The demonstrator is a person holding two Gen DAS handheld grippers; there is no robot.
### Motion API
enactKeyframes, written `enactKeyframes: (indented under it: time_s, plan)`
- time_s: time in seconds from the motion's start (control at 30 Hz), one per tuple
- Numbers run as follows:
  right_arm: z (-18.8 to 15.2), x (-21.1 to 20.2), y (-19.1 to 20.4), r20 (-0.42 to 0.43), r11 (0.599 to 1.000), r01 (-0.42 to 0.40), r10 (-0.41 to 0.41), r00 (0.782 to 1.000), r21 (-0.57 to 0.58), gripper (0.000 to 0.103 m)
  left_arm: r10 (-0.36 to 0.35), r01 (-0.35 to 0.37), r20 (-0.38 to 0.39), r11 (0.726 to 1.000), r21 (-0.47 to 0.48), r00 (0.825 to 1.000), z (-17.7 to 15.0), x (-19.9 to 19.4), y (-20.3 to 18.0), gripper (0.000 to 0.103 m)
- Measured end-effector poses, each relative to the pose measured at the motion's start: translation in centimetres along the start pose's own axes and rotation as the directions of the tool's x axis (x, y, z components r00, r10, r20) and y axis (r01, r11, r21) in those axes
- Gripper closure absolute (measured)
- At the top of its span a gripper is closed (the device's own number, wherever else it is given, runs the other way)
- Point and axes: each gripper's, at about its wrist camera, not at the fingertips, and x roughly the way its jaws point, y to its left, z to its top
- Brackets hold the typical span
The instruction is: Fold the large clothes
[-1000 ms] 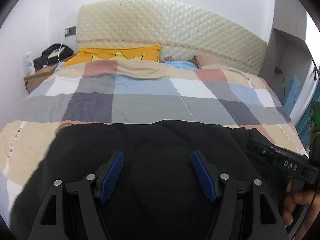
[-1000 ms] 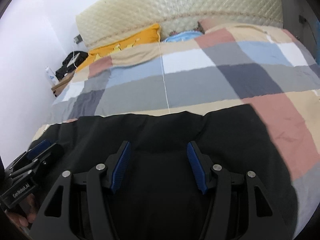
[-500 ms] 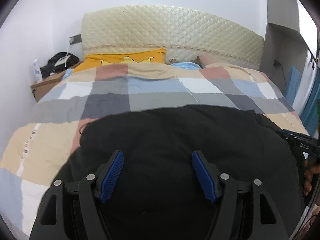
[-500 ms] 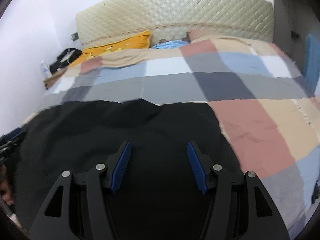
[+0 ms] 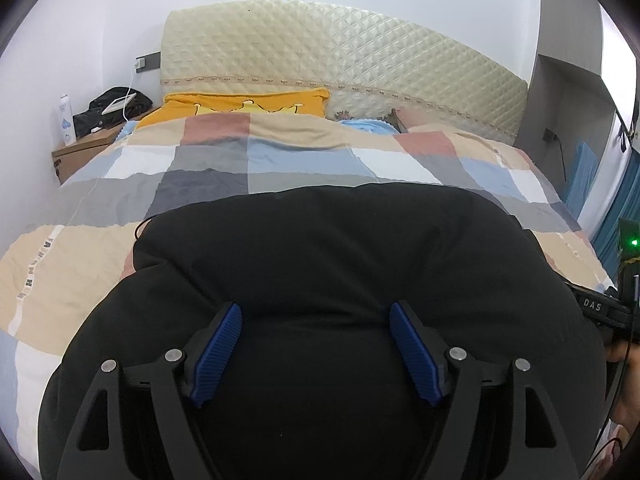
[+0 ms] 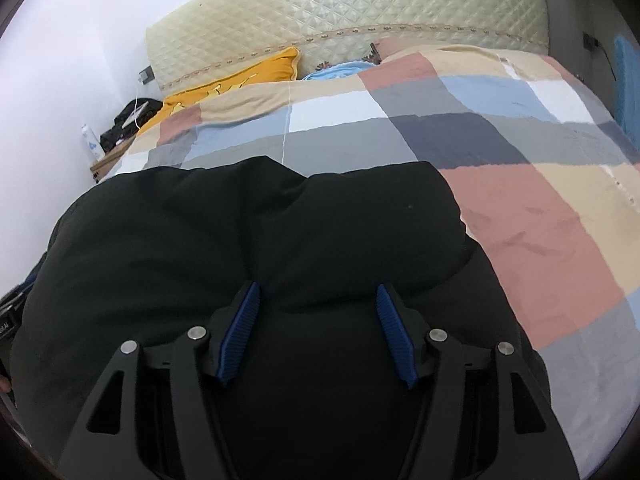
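Observation:
A large black padded garment (image 5: 320, 256) lies spread on the checked bed cover (image 5: 280, 160) at the near end of the bed; it also fills the right wrist view (image 6: 260, 232). My left gripper (image 5: 316, 344) is open, its blue pads (image 5: 216, 352) wide apart above the garment's near part, gripping nothing. My right gripper (image 6: 318, 332) is open too, its blue pads (image 6: 240, 332) apart above the garment's right half. The right gripper's body (image 5: 600, 308) shows at the left view's right edge.
A quilted cream headboard (image 5: 340, 60) and a yellow pillow (image 5: 240, 104) stand at the bed's far end. A wooden nightstand (image 5: 80, 152) with a bottle and a black bag is far left. A blue curtain (image 5: 616, 216) hangs at the right.
The black garment has spread further up the bed over the second. Both grippers have risen and stayed open. The right gripper has swung to look more to the left.

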Motion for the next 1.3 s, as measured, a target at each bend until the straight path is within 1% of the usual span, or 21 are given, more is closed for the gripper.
enactKeyframes:
  time_s: [0.1, 0.17, 0.23, 0.3, 0.47, 0.53, 0.6, 0.67, 0.7, 0.73, 0.8, 0.83, 0.9, 0.93, 1.0, 1.03, 1.07, 1.1, 1.2, 1.23, 1.3]
  plan:
    - [-0.1, -0.5, 0.2, 0.009, 1.0, 0.021, -0.021, 1.0, 0.0, 0.041, 0.011, -0.011, 0.001, 1.0, -0.015, 1.0, 0.1, -0.1, -0.1, 0.026]
    - [0.0, -1.1, 0.4, 0.012, 0.999, 0.043, -0.043, 0.999, 0.0, 0.041, 0.043, -0.043, 0.003, 0.999, -0.012, 0.999, 0.2, -0.6, -0.5, 0.026]
    - [0.1, -2.2, 0.3, 0.03, 0.998, 0.06, -0.06, 0.998, 0.018, 0.041, 0.098, -0.099, 0.028, 0.995, 0.012, 0.995, 0.2, -1.9, -1.3, 0.026]
    - [0.2, -3.6, 0.4, 0.047, 0.998, 0.055, -0.057, 0.997, 0.032, 0.041, 0.111, -0.112, 0.041, 0.994, 0.017, 0.993, 0.4, -3.1, -1.8, 0.026]
    - [1.7, -9.4, 1.8, 0.13, 0.999, 0.032, -0.036, 0.991, 0.037, 0.041, 0.138, -0.136, 0.112, 0.99, -0.027, 0.984, 2.5, -8.9, -2.8, 0.026]
    - [2.7, -13.1, 2.9, 0.185, 1.0, -0.005, 0.0, 0.983, 0.031, 0.041, 0.158, -0.154, 0.128, 0.987, -0.04, 0.979, 3.6, -11.5, -3.4, 0.026]
    - [3.3, -15.9, 4.2, 0.23, 1.0, -0.013, 0.01, 0.973, 0.011, 0.041, 0.16, -0.154, 0.152, 0.987, -0.05, 0.975, 4.7, -14.4, -4.0, 0.026]
    - [3.7, -20.1, 5.8, 0.295, 1.0, -0.025, 0.028, 0.955, -0.016, 0.04, 0.15, -0.143, 0.181, 0.988, -0.051, 0.972, 5.6, -17.8, -5.0, 0.026]
    - [3.8, -21.9, 6.5, 0.324, 1.0, -0.016, 0.022, 0.946, -0.019, 0.038, 0.146, -0.14, 0.193, 0.989, -0.047, 0.97, 6.0, -19.2, -5.4, 0.026]
    - [3.9, -23.8, 7.2, 0.354, 1.0, -0.01, 0.018, 0.935, -0.023, 0.03, 0.143, -0.137, 0.206, 0.99, -0.039, 0.968, 6.4, -20.8, -6.0, 0.026]
    - [3.9, -27.4, 8.6, 0.415, 0.999, -0.009, 0.026, 0.909, -0.043, 0.021, 0.115, -0.111, 0.229, 0.993, -0.03, 0.967, 7.1, -24.3, -7.0, 0.025]
    - [3.8, -29.1, 9.2, 0.442, 0.998, -0.009, 0.032, 0.897, -0.055, 0.021, 0.096, -0.092, 0.238, 0.995, -0.028, 0.966, 7.4, -25.8, -7.4, 0.024]
    - [3.7, -32.3, 10.5, 0.474, 0.996, -0.019, 0.056, 0.879, -0.081, 0.021, 0.073, -0.071, 0.26, 0.997, -0.014, 0.963, 7.6, -28.5, -8.3, 0.023]
    - [3.6, -33.4, 11.0, 0.485, 0.996, -0.028, 0.068, 0.872, -0.09, 0.02, 0.07, -0.07, 0.281, 0.997, -0.01, 0.957, 7.7, -30.4, -8.8, 0.02]
    - [3.1, -36.4, 12.0, 0.511, 0.993, -0.042, 0.092, 0.855, -0.109, 0.018, 0.077, -0.071, 0.295, 0.997, -0.031, 0.952, 7.8, -32.8, -9.3, 0.015]
    - [2.8, -37.7, 12.4, 0.521, 0.992, -0.045, 0.1, 0.847, -0.117, 0.017, 0.064, -0.057, 0.302, 0.998, -0.032, 0.951, 7.7, -34.1, -9.5, 0.015]
    - [2.4, -38.8, 12.8, 0.527, 0.991, -0.048, 0.108, 0.843, -0.126, 0.015, 0.051, -0.044, 0.308, 0.999, -0.029, 0.95, 7.5, -35.2, -9.8, 0.015]
    - [2.2, -39.4, 13.2, 0.526, 0.99, -0.049, 0.113, 0.843, -0.134, 0.014, 0.043, -0.037, 0.316, 0.999, -0.027, 0.948, 7.3, -36.2, -10.0, 0.015]
    - [0.8, -42.1, 14.7, 0.535, 0.983, -0.035, 0.127, 0.835, -0.179, 0.012, 0.058, -0.055, 0.347, 0.998, -0.019, 0.936, 6.6, -39.1, -10.6, 0.011]
    - [0.4, -42.7, 14.9, 0.537, 0.981, -0.045, 0.14, 0.832, -0.188, 0.012, 0.058, -0.059, 0.348, 0.998, -0.008, 0.936, 6.1, -40.1, -10.8, 0.011]
    - [-0.7, -43.8, 15.1, 0.544, 0.98, -0.063, 0.156, 0.825, -0.187, 0.011, 0.027, -0.035, 0.346, 0.999, 0.016, 0.938, 5.2, -41.4, -11.2, 0.011]
